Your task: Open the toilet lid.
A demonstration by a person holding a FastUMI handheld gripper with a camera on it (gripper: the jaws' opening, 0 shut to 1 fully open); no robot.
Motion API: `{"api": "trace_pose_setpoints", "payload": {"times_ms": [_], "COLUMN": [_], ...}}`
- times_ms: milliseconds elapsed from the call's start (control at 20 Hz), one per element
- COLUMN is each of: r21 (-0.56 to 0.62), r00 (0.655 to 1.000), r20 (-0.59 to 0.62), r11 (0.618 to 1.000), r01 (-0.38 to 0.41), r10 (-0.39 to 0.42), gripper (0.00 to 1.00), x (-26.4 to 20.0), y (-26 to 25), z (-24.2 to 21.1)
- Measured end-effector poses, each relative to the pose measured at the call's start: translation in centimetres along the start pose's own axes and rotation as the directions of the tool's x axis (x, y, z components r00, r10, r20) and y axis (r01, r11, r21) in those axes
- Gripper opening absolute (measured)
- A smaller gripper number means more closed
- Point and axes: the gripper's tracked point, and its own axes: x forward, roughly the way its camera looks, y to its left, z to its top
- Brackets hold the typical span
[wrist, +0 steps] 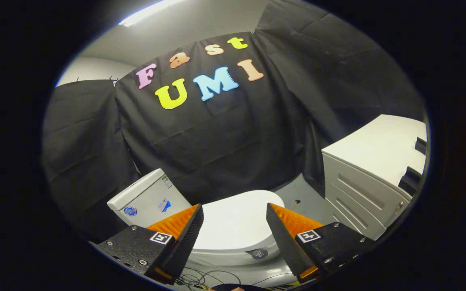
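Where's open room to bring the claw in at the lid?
Bare floor lies between the closed toilet lid and the white cabinet. The claw is open, its fingers straddling the lid. Crowded: tank behind, loose cables on the floor near the bowl's front.

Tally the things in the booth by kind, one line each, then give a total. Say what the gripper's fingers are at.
Toilet lid, down: 1
Tank: 1
Cabinet: 1
Gripper, open, fingers apart above the lid, touching nothing: 1
Cable bundle on the floor: 1
Total: 5
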Motion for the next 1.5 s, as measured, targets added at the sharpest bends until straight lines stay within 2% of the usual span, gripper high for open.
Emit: {"api": "trace_pose_setpoints", "payload": {"times_ms": [300, 500, 700, 850, 1100, 1250, 1500], "r21": [0.198, 0.354, 0.446, 0.531, 0.580, 0.611, 0.680], "r00": [0.992, 0.984, 0.977, 0.968, 0.958, 0.956, 0.955], "r20": [-0.125, -0.180, -0.212, -0.249, -0.285, -0.291, -0.296], "r11": [0.980, 0.934, 0.889, 0.835, 0.788, 0.761, 0.694], "r01": [0.016, 0.056, 0.107, 0.144, 0.209, 0.218, 0.236], "r10": [0.009, 0.009, -0.011, -0.008, -0.044, -0.040, -0.035], "gripper": [0.95, 0.94, 0.94, 0.94, 0.94, 0.94, 0.90], "x": [2.5, 3.4, 4.3, 5.2, 5.9, 6.4, 8.1], "y": [0.1, -0.7, -2.7, -3.9, -6.2, -6.8, -8.1], "z": [-7.5, -11.5, -14.8, -17.6, -20.6, -21.5, -22.6]}}
